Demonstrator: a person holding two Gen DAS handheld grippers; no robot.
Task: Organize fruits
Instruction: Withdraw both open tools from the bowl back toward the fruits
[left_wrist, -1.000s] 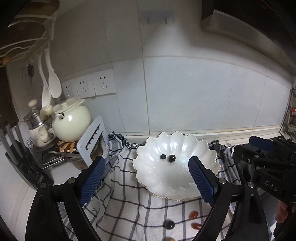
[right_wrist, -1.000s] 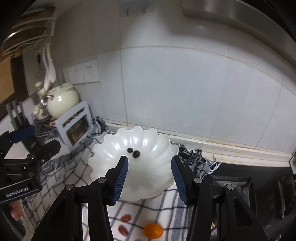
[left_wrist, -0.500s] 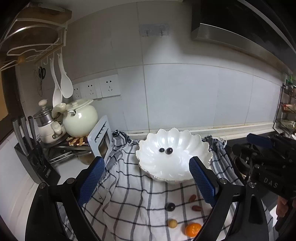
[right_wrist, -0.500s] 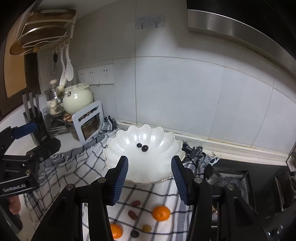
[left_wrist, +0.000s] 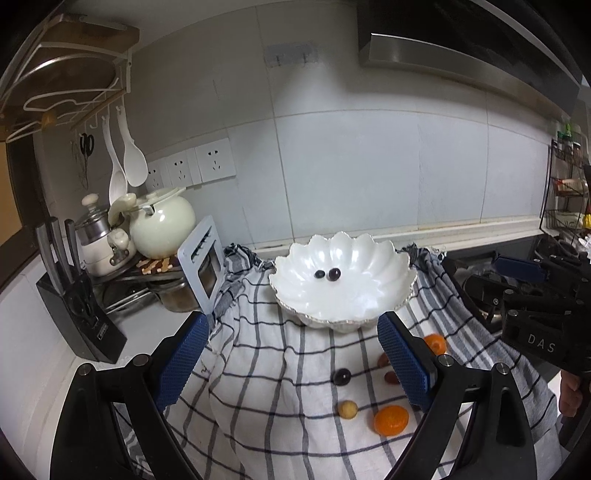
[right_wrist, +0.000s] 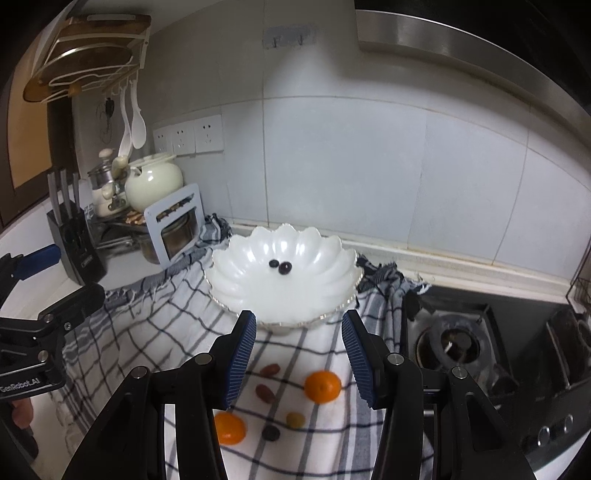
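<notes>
We are at a kitchen counter with a white tiled wall behind it and a checked cloth (right_wrist: 155, 332) spread over the worktop. Reading the right wrist view left to right: at nine o'clock a black knife block (right_wrist: 74, 240) and a cream pot (right_wrist: 153, 181) crowd the counter's left end. At the centre sits a white scalloped bowl (right_wrist: 325, 291) holding two dark grapes (right_wrist: 280, 266). At three o'clock the cloth ends at a gas hob (right_wrist: 454, 343).

Our left gripper (left_wrist: 291, 363) has its blue pads spread wide with nothing between them. Our right gripper (right_wrist: 299, 356) stands part open, also empty.

The loose fruit lies on the cloth at six o'clock below the bowl: two oranges (right_wrist: 322, 386), two reddish dates (right_wrist: 269, 369), a pale round fruit (right_wrist: 295, 419) and a dark grape (right_wrist: 270, 432).

We judge the round fruit could roll if a pad nudges it off centre, and the rumpled cloth could drag under a low finger and scatter the rest. The pieces lie close together, so closing on one may bump another.

There is open cloth on the left; the hob edge and the bowl's thin rim limit the right and far sides.
</notes>
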